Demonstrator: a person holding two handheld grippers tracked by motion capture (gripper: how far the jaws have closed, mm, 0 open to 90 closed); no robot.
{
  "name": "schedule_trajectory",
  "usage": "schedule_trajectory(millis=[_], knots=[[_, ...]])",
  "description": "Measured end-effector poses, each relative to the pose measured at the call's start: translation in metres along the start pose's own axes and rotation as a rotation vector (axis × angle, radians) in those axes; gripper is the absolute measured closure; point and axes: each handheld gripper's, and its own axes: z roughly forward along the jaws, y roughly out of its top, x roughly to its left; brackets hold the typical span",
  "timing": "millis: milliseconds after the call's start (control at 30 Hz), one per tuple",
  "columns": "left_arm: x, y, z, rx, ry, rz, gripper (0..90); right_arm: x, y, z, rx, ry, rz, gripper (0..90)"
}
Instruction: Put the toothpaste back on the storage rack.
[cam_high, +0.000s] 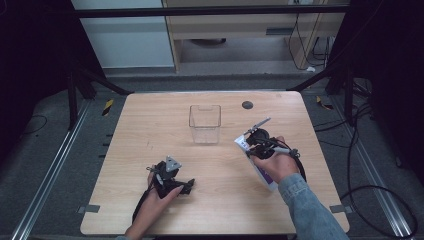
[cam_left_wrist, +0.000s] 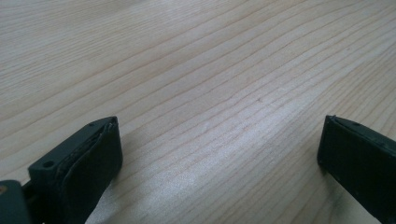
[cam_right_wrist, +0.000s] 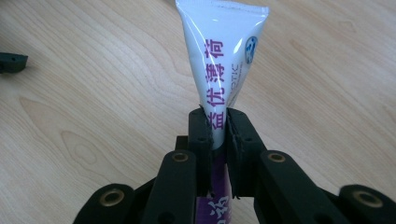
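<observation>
1. Right gripper (cam_right_wrist: 219, 128): fingers (cam_right_wrist: 200, 135) clenched on the white and purple tube (cam_right_wrist: 222, 56), mid-body, crimped end pointing away; tube held low at the right of the worktop (cam_high: 150, 120).
2. Left gripper (cam_high: 186, 187): fingers (cam_left_wrist: 88, 158) released, nothing between them, resting low on the worktop's left.
3. Risk: the tube is soft and slick; it may pivot or slip in the narrow grip, or squeeze out paste if clamped harder.
4. Risk: a tilted tube could catch the bin's rim.
5. Clear plastic bin (cam_high: 204, 123): upright at centre, looks empty, well apart from the tube.
</observation>
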Motion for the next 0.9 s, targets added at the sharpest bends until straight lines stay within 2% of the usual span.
schedule_trajectory(millis=[633, 733, 900], knots=[[0.0, 0.0, 0.0, 0.0, 0.0, 0.0, 0.0, -0.003, 0.009, -0.023, -0.087, -0.017, 0.004, 81.3], [0.0, 0.0, 0.0, 0.0, 0.0, -0.001, 0.0, -0.002, 0.009, -0.026, -0.113, -0.016, 0.002, 81.6], [0.0, 0.0, 0.0, 0.0, 0.0, 0.0, 0.0, 0.001, 0.01, -0.032, -0.189, -0.028, -0.005, 82.2]])
